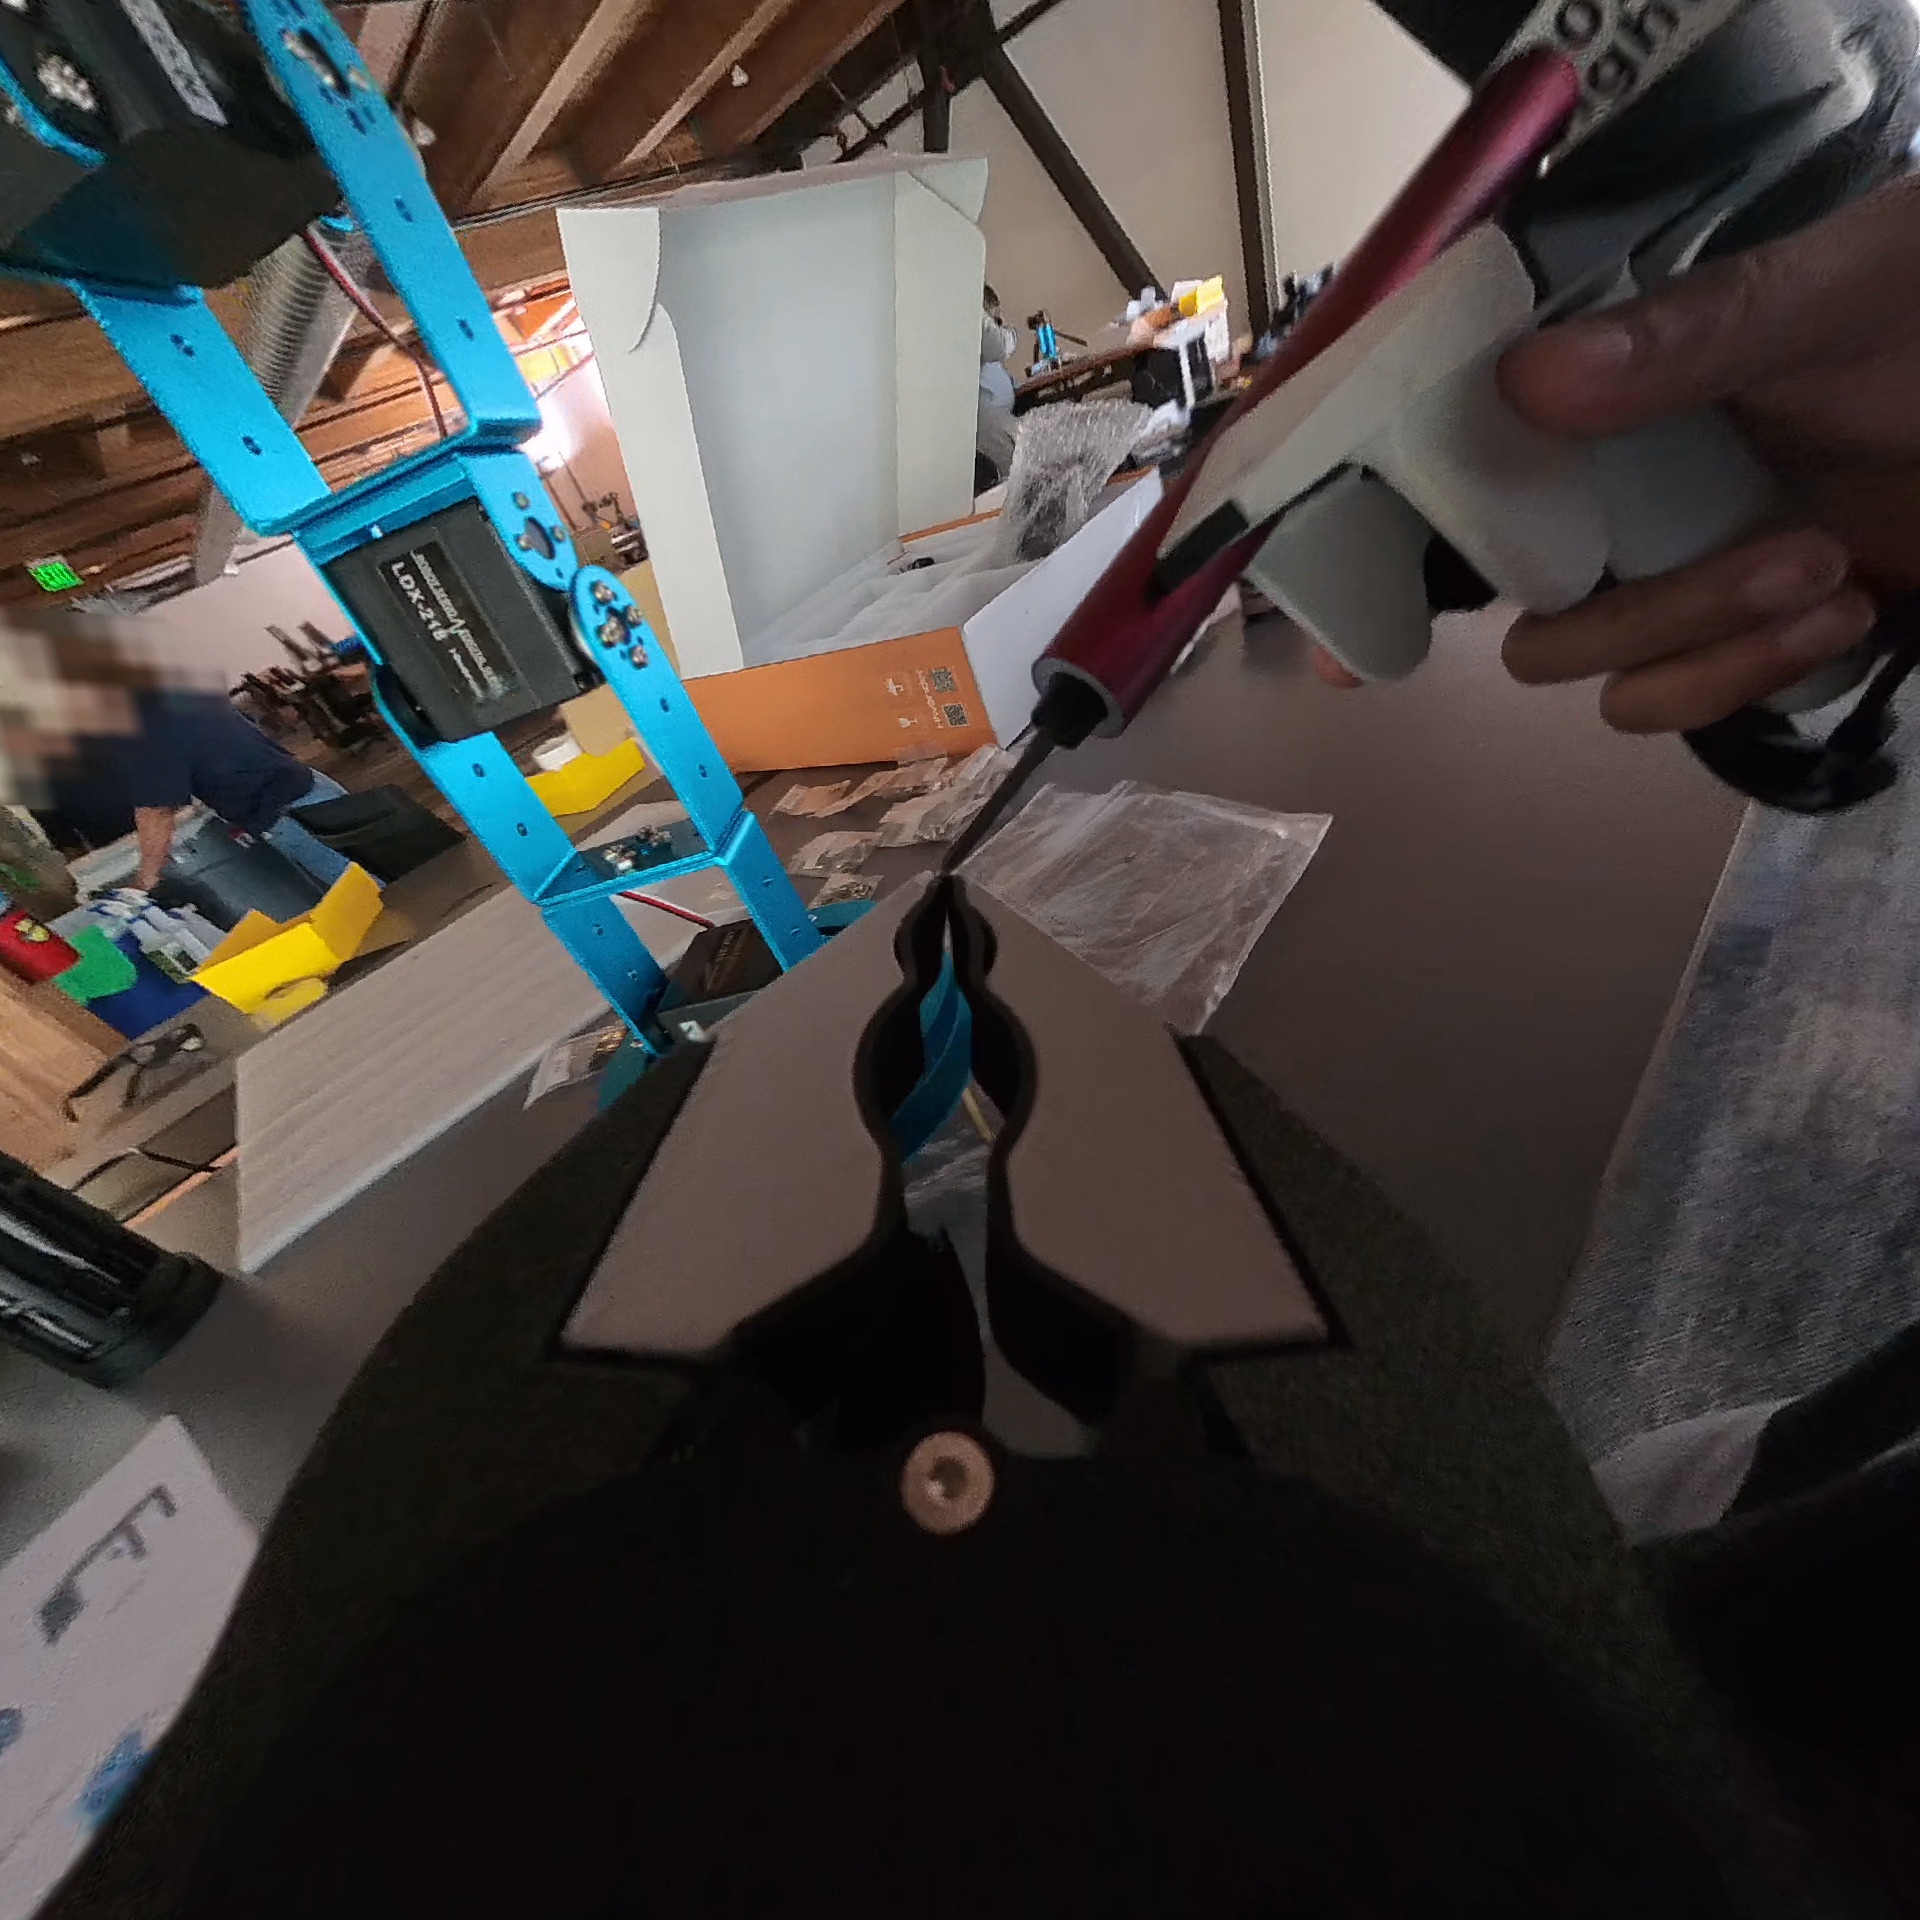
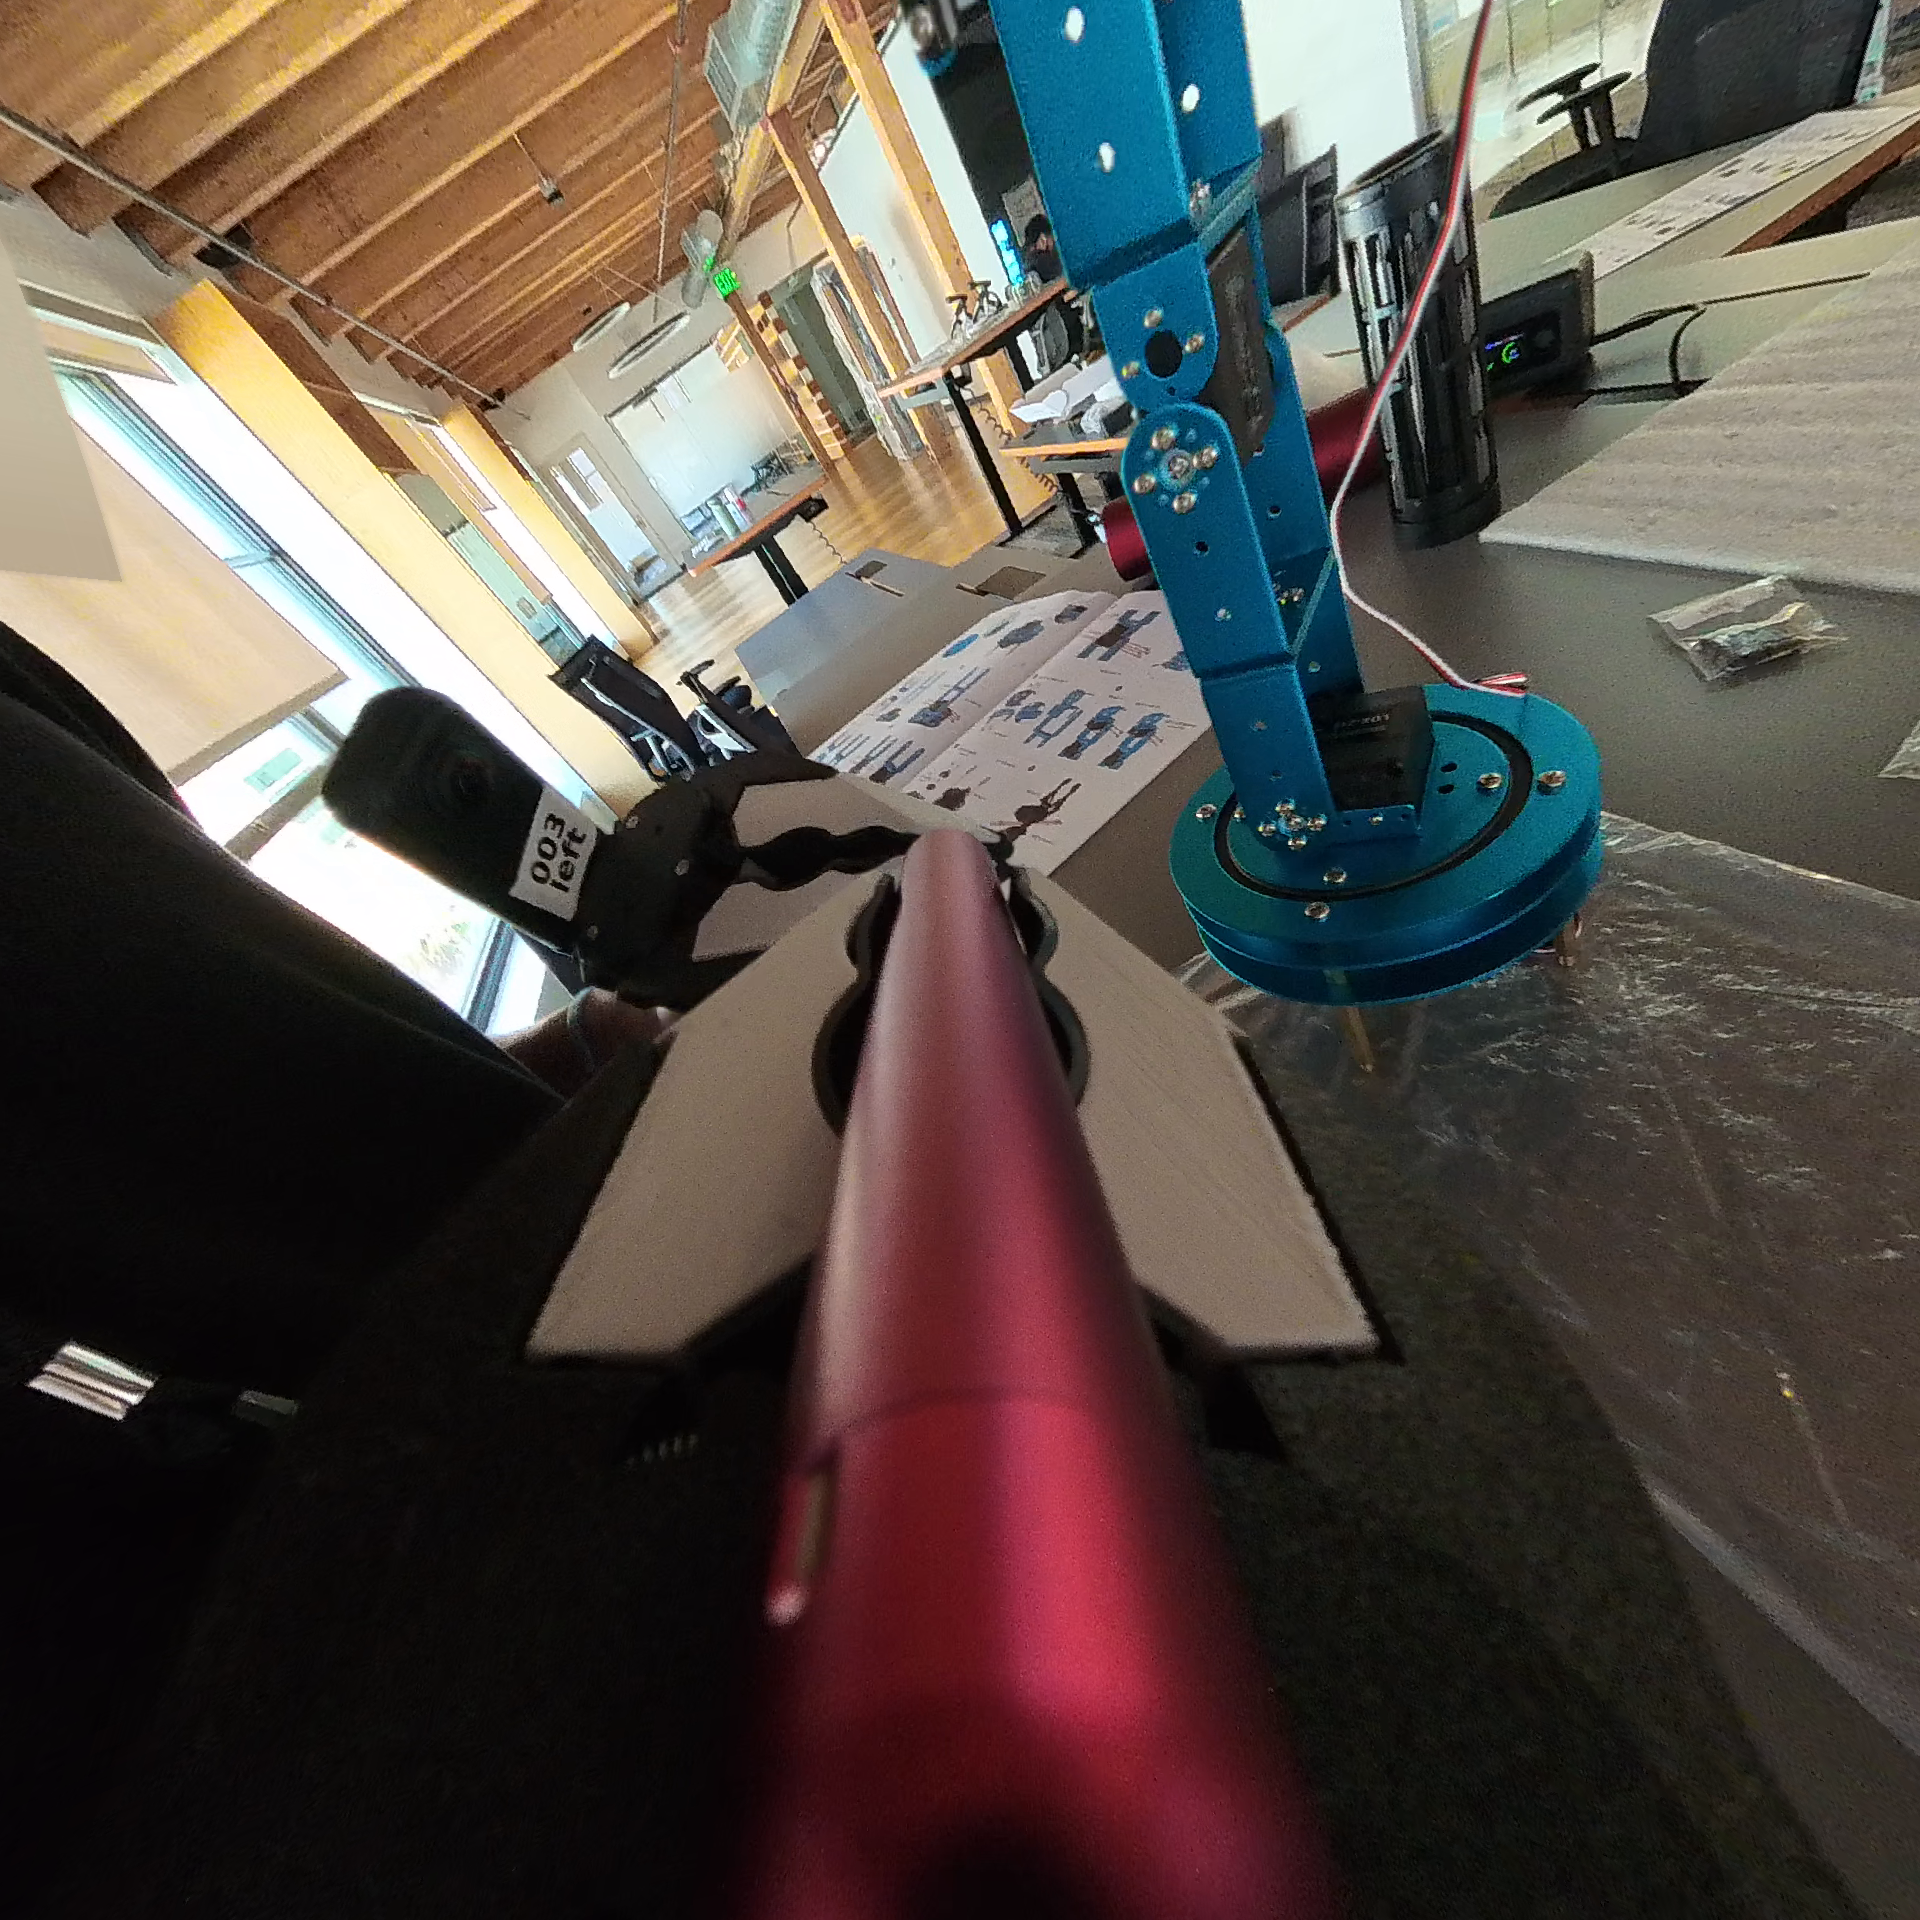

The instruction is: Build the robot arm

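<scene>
My left gripper (image 1: 945, 894) is shut with its tips together. Through the gap behind the tips I see the rim of the round blue base (image 2: 1382, 852) and a brass leg. The blue robot arm kit (image 1: 457, 623) with black servos rises from that base, up and to the left. My right gripper (image 2: 956, 894) is shut on a red screwdriver (image 2: 966, 1247). In the left wrist view the screwdriver (image 1: 1122, 613) comes in from the upper right, held in the right gripper (image 1: 1226, 520) by a hand. Its black bit (image 1: 997, 800) ends just above my left fingertips. The left gripper's fingers (image 2: 790, 831) show beyond the screwdriver.
An open white and orange box (image 1: 831, 416) stands behind. Clear plastic bags (image 1: 1143, 883) and small parts bags (image 1: 883, 810) lie on the dark table. An open instruction booklet (image 2: 1039, 707), a black mesh cylinder (image 2: 1423, 364) and a white foam sheet (image 1: 416, 1060) are nearby. A person (image 1: 187, 758) bends far left. One gripper's finger ends stand about 6 centimeters off the other's.
</scene>
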